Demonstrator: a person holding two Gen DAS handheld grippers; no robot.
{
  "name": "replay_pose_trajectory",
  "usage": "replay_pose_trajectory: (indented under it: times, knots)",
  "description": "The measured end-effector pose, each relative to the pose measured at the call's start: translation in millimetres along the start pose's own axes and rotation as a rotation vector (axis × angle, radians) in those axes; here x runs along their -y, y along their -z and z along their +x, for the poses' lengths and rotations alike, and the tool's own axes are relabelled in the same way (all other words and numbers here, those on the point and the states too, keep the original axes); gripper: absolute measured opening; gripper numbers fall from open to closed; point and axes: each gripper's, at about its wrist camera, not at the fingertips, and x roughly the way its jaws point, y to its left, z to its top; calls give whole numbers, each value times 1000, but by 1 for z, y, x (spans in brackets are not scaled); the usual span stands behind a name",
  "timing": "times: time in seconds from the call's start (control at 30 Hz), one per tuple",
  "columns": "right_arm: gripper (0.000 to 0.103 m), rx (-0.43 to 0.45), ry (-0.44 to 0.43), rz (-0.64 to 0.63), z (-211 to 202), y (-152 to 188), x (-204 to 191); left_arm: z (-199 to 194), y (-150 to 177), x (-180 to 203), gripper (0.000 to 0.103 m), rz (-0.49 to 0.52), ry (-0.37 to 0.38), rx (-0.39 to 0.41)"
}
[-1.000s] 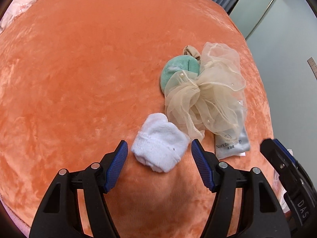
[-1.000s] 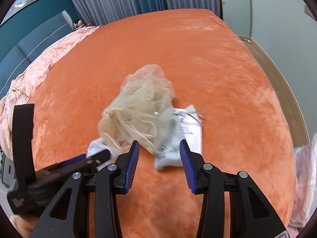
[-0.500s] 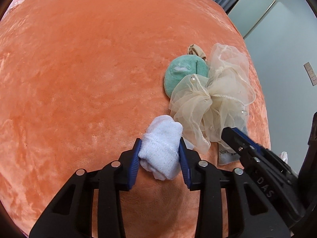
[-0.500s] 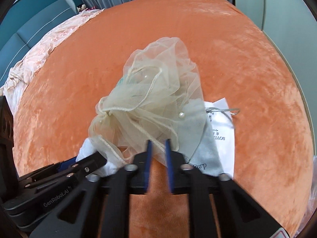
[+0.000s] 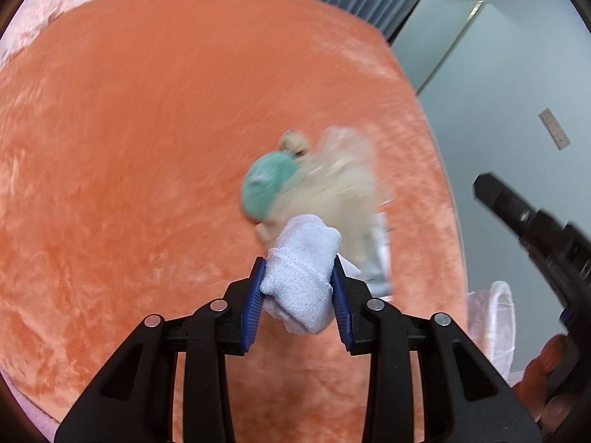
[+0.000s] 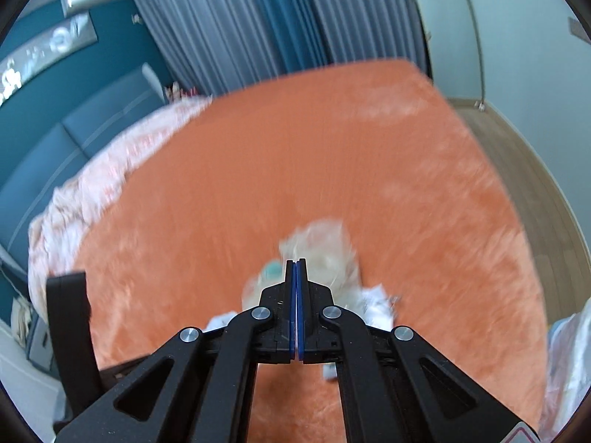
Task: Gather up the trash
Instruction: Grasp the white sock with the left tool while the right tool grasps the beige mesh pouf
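An orange velvet bedspread (image 5: 147, 147) is carrying the blurred pile — cream tulle bow (image 5: 343, 184), green puff (image 5: 269, 184). The left gripper (image 5: 297, 288) is squeezing a white terry cloth (image 5: 303, 273); the right gripper (image 6: 296, 269) is sitting fully closed — whether anything is pinched, I cannot tell.

bedspread (image 5: 147, 147): plush orange velvet | sock (image 5: 303, 269): white terry cloth | tongs (image 5: 298, 297): matt black plastic

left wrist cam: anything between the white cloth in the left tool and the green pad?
Left wrist view: bare orange bedspread on the near side, and the blurred beige mesh bow overlaps the gap between the white cloth and the green pad.
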Motion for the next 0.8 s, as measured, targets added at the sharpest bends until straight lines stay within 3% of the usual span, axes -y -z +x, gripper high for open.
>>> replay_pose_trajectory:
  times: [0.17,0.23,0.33,0.4,0.47,0.53,0.8]
  knots:
    - [0,85,3,18,-46,-18,12,-36,-6,39,32,69,27,65]
    - [2,70,6,8,-50,-16,16,-46,-6,47,32,77,36,82]
    - [12,46,24,0,-49,-3,16,-55,-5,52,33,73,34,96]
    - [18,27,40,-15,-42,6,16,-56,-4,49,33,70,23,98]
    - [35,7,40,-14,-33,15,14,-56,-2,41,33,65,-2,95]
    - [43,-12,45,-18,-22,23,10,-54,-3,33,33,51,-19,95]
    - [44,-162,43,-52,57,52,-11,-36,-8,-19,33,5,-95,76]
